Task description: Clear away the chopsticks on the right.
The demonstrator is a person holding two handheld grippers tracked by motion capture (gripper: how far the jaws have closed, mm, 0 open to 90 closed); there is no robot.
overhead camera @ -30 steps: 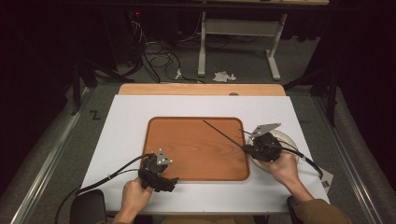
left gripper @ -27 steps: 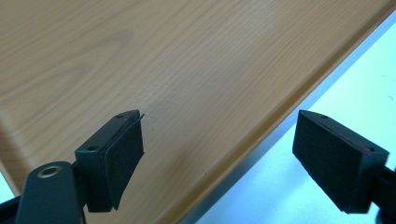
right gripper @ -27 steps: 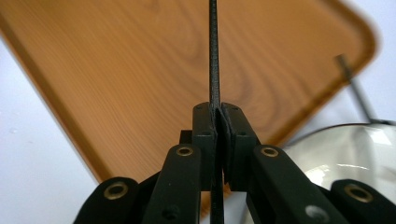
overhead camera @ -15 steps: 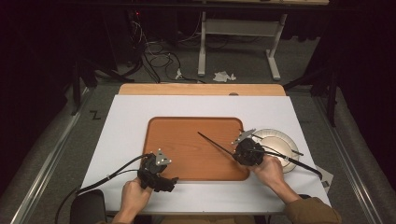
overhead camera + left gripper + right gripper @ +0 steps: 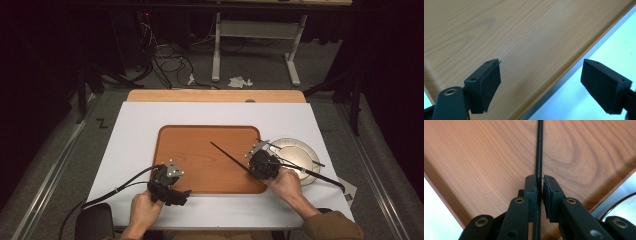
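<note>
Right gripper [image 5: 254,161] had just been easing its jaws, black chopstick [image 5: 539,150] between them, long axis straight ahead over the wooden tray [image 5: 200,150]; left gripper [image 5: 549,82] stood open, farther off.

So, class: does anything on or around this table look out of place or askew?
Nothing on the white table itself. Behind it, crumpled white paper scraps and loose black cables litter the grey floor.

left gripper [image 5: 186,194]: black, grey three-cornered plate, black cable | right gripper [image 5: 248,169]: black, same plate, brass-ringed screw holes | pads [image 5: 489,85]: black, ribbed | right sleeve [image 5: 332,226]: olive-brown
</note>
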